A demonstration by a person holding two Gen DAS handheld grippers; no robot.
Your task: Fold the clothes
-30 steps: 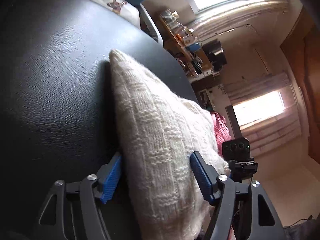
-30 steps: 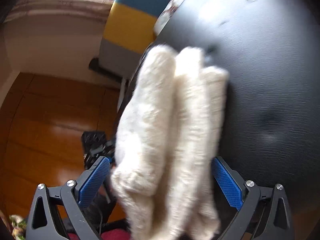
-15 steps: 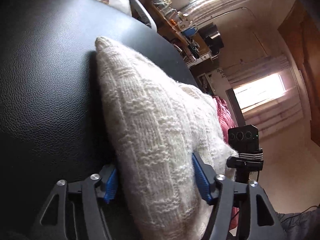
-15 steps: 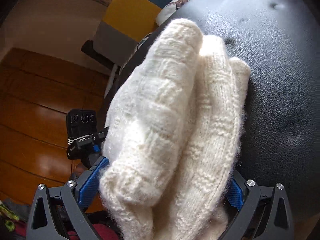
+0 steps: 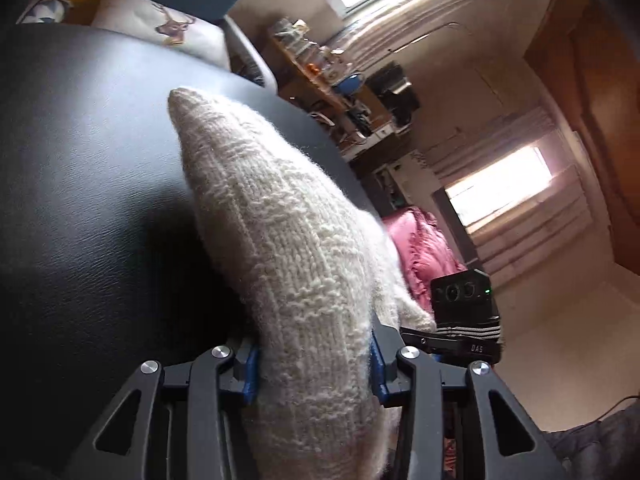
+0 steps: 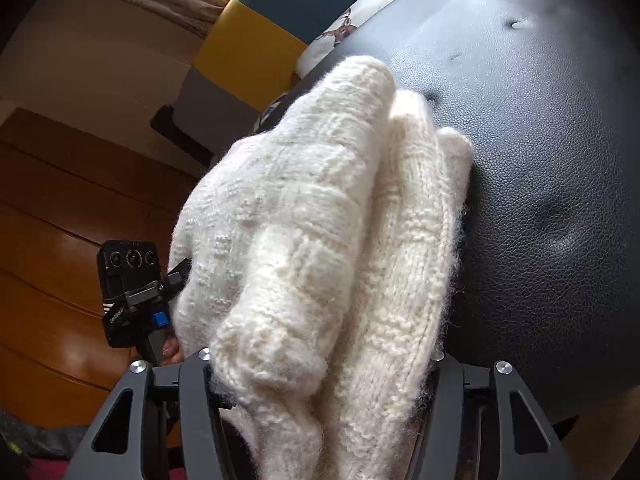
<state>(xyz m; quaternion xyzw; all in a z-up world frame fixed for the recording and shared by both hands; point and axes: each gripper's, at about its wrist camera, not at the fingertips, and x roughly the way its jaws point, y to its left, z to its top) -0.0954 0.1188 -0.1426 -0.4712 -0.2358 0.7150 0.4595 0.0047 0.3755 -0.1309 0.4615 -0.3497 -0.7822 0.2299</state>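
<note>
A cream knitted sweater [image 5: 280,240], folded into a thick bundle, lies on a black leather surface [image 5: 88,200]. My left gripper [image 5: 314,364] grips one end of it. Its jaws are closing, and both blue pads [image 5: 250,372] press into the knit. In the right wrist view the sweater [image 6: 320,200] shows three stacked folds. My right gripper [image 6: 320,364] is closing on the other end, and the wool bulges over its fingers and hides the pads. Each view shows the other gripper's camera beyond the bundle, the right one's [image 5: 464,300] and the left one's [image 6: 128,276].
A pink cloth [image 5: 424,248] lies past the leather edge. A deer-print cushion [image 5: 168,28] sits at the far side, with a cluttered shelf [image 5: 320,76] behind it. To the right view's left are a wooden floor [image 6: 48,240] and a blue, yellow and grey chair back [image 6: 248,48].
Both pairs of jaws have narrowed from wide open onto the sweater's ends. The bundle now fills more of each view and is squeezed between the pads.
</note>
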